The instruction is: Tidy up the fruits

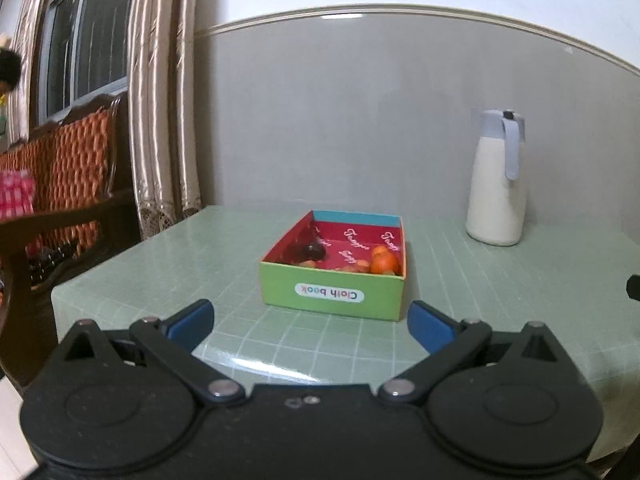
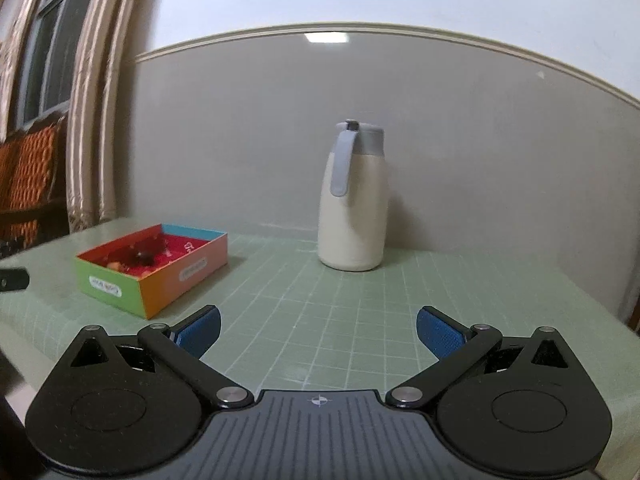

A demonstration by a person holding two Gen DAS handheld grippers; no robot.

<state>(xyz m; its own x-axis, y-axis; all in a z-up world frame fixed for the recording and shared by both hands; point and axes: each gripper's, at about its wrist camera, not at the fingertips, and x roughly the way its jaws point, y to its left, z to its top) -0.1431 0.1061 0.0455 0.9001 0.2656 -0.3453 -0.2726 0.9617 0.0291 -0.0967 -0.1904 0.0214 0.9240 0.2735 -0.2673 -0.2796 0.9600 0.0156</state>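
Observation:
A colourful cardboard box (image 1: 332, 294) with a green front wall and red inside stands on the green tiled table. It holds orange fruits (image 1: 384, 261) at the right and a dark red fruit (image 1: 313, 251) at the left. My left gripper (image 1: 311, 326) is open and empty, just short of the box's front. The box also shows in the right wrist view (image 2: 160, 280), far left. My right gripper (image 2: 318, 330) is open and empty over bare table, right of the box.
A cream thermos jug with a grey lid (image 1: 498, 180) stands at the back right near the wall, also in the right wrist view (image 2: 354, 200). A wooden sofa with orange cushions (image 1: 60, 168) and curtains (image 1: 160, 100) are left of the table (image 1: 160, 264).

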